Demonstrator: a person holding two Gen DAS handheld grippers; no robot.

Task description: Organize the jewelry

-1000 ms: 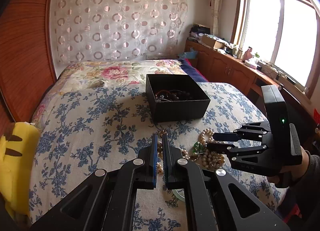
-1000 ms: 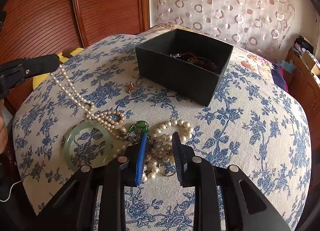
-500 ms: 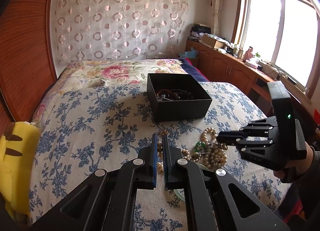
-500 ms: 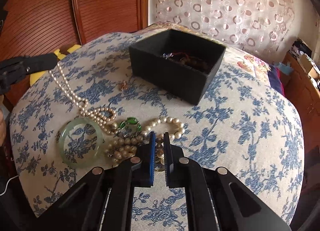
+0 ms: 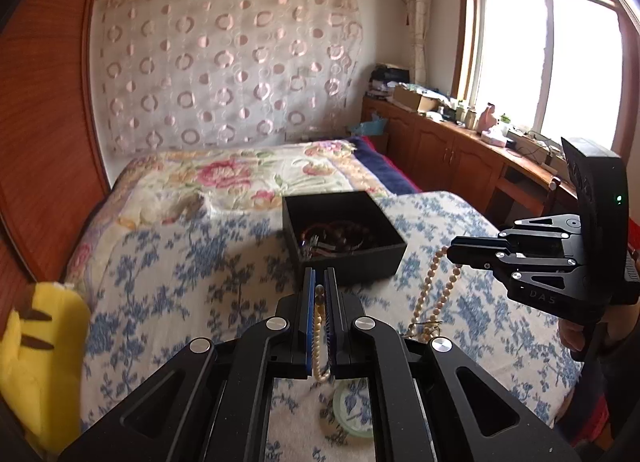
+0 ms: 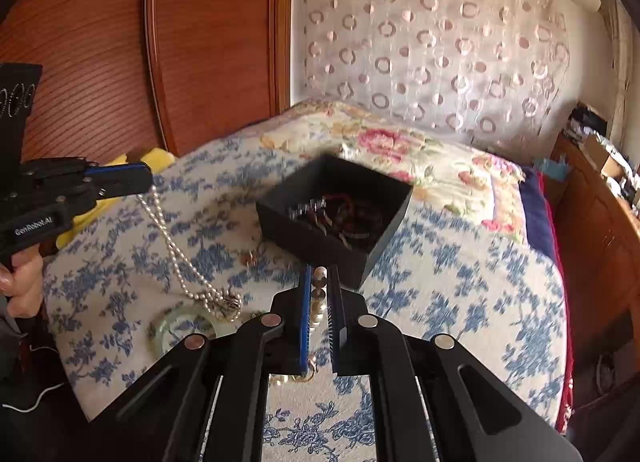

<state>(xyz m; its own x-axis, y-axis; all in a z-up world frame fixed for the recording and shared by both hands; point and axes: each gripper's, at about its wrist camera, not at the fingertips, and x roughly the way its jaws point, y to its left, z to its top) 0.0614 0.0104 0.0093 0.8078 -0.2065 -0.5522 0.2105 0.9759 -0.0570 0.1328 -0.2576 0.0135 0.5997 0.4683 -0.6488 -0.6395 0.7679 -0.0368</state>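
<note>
Ahead of both grippers sits black box [image 6: 334,213]; right gripper [image 6: 320,282], pinching bead strand [image 6: 319,294], is nearer; left gripper [image 5: 319,290] pinches pearl necklace [image 5: 318,334].

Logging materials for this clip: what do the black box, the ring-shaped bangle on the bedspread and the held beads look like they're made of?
Black box: matte, sharp-edged, probably rigid cardboard.
Bangle: pale green, translucent, glossy; jade or glass, can't tell which.
Small-bead strand: creamy round beads with soft sheen; pearls or imitation.
Large-bead strand: the same look, bigger beads.

Left tongs [image 5: 319,294] clamped; right tongs [image 6: 320,282] clamped, both raised
</note>
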